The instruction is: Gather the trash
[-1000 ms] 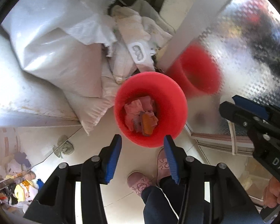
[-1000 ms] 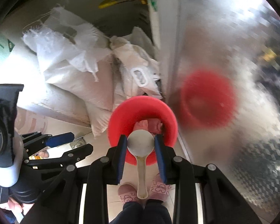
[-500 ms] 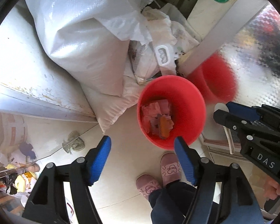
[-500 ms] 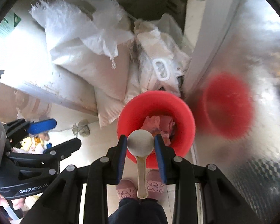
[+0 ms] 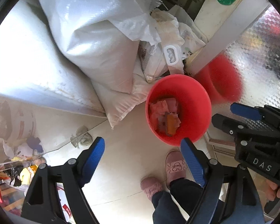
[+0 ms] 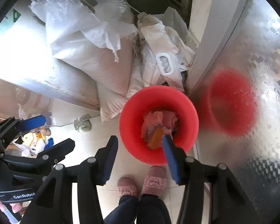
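While the left gripper (image 5: 142, 153) hangs over pale floor, jaws opening and empty, the round red plastic bin (image 5: 196, 104) sits just ahead — pink scraps inside. Right view: right gripper (image 6: 140, 147) opening too, nothing between, over that bin's near rim.

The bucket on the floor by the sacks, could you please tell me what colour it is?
The bucket is red, seen best in the left wrist view.

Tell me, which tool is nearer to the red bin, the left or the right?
The right. The right tool hangs over the near rim of the red bin, its jaws opening and empty. The left tool hangs over the floor beside the bin, also opening and empty.
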The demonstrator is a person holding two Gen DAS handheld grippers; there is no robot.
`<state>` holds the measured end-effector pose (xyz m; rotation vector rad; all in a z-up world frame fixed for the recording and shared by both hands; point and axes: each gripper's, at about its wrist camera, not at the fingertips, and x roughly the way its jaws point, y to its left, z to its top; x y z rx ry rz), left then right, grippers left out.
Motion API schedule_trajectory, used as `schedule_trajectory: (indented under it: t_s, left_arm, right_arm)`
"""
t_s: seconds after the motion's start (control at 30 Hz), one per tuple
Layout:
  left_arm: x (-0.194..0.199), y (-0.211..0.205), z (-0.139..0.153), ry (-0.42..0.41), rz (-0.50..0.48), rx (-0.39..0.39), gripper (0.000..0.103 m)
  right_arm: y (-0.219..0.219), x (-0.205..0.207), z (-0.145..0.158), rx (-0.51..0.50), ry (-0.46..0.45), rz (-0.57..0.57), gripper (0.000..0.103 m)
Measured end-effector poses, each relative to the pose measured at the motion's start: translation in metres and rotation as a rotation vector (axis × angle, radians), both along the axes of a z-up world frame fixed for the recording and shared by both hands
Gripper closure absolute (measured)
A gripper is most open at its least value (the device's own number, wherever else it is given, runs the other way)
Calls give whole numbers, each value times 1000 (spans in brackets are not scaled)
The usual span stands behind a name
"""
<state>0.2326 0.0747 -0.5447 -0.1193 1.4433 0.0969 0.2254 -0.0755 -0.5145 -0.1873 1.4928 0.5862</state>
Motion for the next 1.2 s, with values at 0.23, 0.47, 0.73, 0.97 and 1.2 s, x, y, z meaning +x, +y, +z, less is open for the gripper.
schedule_trajectory:
  t_s: [0.23, 0.47, 0.73, 0.97, 1.2]
  left_arm:
    - [-17, -1, 36, -31, 6, 5, 21]
    - [-48, -6, 107, -117, -1, 10, 21]
    - [-93, -9, 224, -243, -11, 14, 21]
    - [-137, -10, 338, -390, -25, 6, 20]
    - [-177, -27, 436, -560, -100, 97, 18]
  right_arm:
    - [-2, -13, 34, -17, -29, 16, 56]
    - [-12, -39, 101, -36, -77, 1, 48]
    - [-16, -73, 221, -62, -179, -61, 38]
    - [-25, -107, 337, -48, -324, -110, 24]
    - [-52, -147, 433, -76, -544, -184, 6]
